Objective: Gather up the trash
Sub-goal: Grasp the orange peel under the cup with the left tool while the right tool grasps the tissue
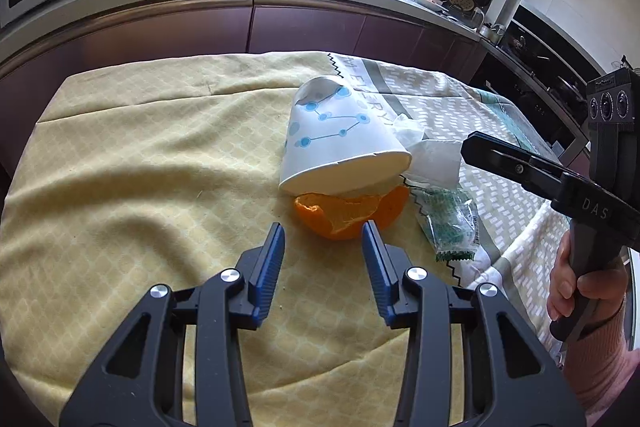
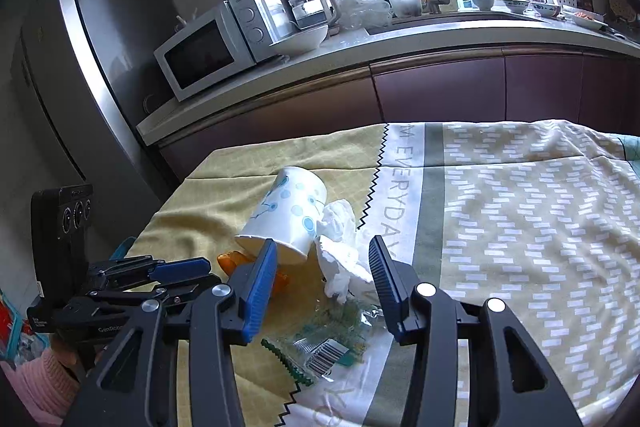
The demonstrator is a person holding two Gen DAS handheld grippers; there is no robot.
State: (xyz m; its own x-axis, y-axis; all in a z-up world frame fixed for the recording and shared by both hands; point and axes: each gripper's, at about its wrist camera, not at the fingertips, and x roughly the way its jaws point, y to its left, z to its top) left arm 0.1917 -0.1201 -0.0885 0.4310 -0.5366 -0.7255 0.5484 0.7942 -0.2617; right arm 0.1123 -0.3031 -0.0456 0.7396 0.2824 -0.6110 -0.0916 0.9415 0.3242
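Note:
A white paper cup [image 1: 340, 143] [image 2: 288, 215] with blue dots lies on its side on the cloth. Its rim rests over an orange peel [image 1: 352, 215] [image 2: 230, 261]. A crumpled white tissue [image 1: 432, 159] [image 2: 340, 251] lies beside the cup. Nearer me is a clear wrapper [image 1: 448, 227] [image 2: 332, 339] with green print. My left gripper [image 1: 324, 227] is open, its tips just short of the peel and nothing between the pads. My right gripper [image 2: 323, 242] is open above the tissue and wrapper. In the left wrist view one of its fingers [image 1: 500, 157] reaches toward the tissue.
A yellow and patterned tablecloth [image 1: 140, 167] [image 2: 520, 227] covers the table. Behind it run dark cabinets and a counter [image 2: 400, 39] with a microwave [image 2: 200, 59], a bowl [image 2: 300, 39] and a sink. A fridge [image 2: 100, 47] stands at the left. A hand [image 1: 576, 283] grips the right tool.

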